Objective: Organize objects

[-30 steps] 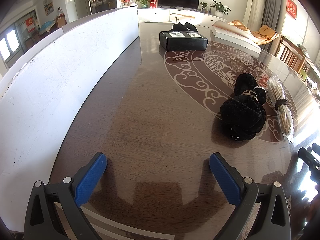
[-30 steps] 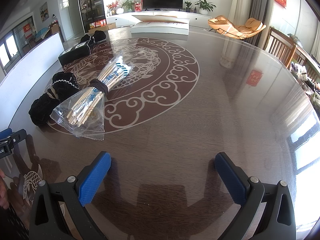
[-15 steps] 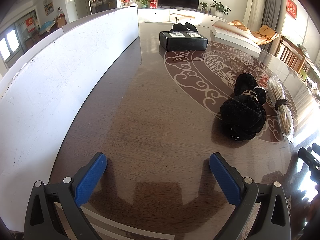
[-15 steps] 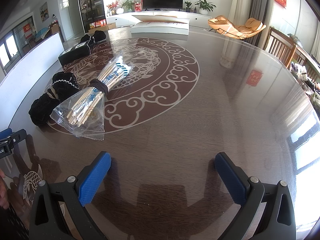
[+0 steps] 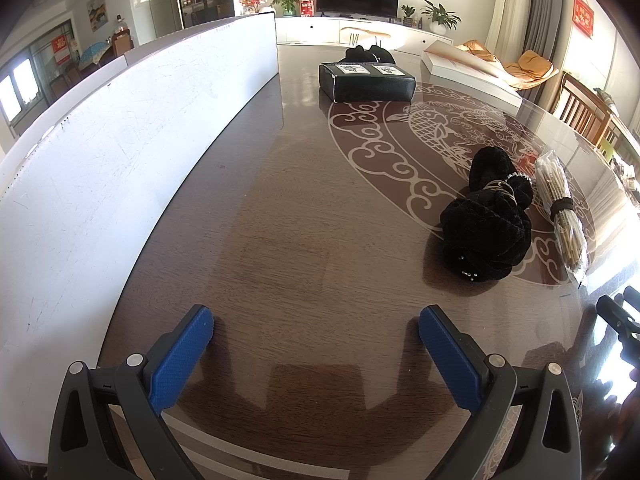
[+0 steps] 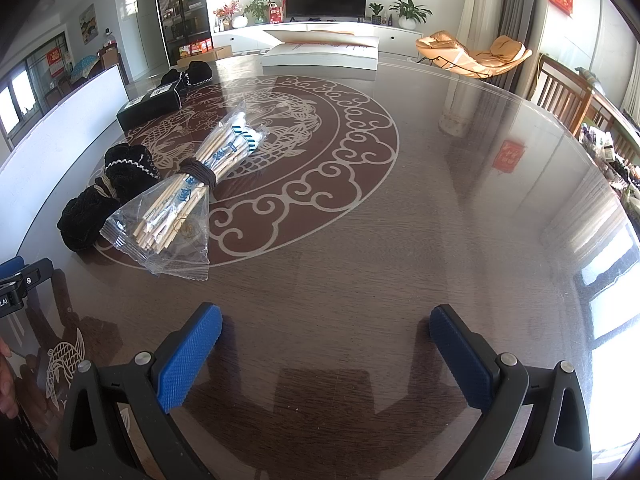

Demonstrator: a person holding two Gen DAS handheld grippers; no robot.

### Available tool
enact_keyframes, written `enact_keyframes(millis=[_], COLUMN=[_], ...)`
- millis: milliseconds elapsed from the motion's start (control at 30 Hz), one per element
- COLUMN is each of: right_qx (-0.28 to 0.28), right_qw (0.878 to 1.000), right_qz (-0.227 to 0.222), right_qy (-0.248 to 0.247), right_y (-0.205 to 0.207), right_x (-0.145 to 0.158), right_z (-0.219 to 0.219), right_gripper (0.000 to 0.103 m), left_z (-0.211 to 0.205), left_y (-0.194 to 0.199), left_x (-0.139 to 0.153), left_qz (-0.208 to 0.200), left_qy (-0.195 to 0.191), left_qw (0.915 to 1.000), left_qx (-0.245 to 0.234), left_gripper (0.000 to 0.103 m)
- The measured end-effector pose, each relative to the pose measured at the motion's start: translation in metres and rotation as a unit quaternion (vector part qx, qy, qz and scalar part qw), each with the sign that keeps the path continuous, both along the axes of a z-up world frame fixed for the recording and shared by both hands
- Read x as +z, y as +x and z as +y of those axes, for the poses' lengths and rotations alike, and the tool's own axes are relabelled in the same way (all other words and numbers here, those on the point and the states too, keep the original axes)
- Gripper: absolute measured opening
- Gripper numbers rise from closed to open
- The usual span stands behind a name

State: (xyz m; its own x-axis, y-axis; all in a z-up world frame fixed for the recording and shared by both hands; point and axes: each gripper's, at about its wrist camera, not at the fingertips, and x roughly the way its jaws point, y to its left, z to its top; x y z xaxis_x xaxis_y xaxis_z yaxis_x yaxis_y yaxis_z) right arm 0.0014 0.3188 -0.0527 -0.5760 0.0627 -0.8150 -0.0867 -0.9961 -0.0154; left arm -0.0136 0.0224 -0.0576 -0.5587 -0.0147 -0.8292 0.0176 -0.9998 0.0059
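A black knitted bundle (image 5: 488, 226) lies on the dark round table, ahead and to the right of my left gripper (image 5: 316, 330), which is open and empty. Beside it lies a clear bag of wooden chopsticks (image 5: 562, 216) tied with a dark band. In the right wrist view the chopstick bag (image 6: 188, 196) is ahead to the left, with the black bundle (image 6: 104, 200) further left. My right gripper (image 6: 326, 330) is open and empty above bare table. A black box (image 5: 366, 82) with white labels sits farther back, also in the right wrist view (image 6: 150, 106).
A long white board (image 5: 120, 152) stands along the table's left side. Another black knitted item (image 5: 368, 54) lies behind the box. A flat white box (image 6: 322, 54) rests at the far edge. Wooden chairs (image 6: 560, 96) stand at the right.
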Motion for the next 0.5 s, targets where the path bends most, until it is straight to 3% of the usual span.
enact_keyframes(millis=[500], right_qx=[0.000], right_qw=[1.000], right_qz=[0.000], right_qy=[0.000], right_y=[0.0000], right_x=[-0.0001], right_z=[-0.0006], right_gripper=[0.103], left_z=[-0.0009], left_y=[0.0012], left_x=[-0.0006], left_qz=[0.000], left_qy=[-0.001], left_qw=[1.0000], left_qx=[0.005], left_gripper=[0.103])
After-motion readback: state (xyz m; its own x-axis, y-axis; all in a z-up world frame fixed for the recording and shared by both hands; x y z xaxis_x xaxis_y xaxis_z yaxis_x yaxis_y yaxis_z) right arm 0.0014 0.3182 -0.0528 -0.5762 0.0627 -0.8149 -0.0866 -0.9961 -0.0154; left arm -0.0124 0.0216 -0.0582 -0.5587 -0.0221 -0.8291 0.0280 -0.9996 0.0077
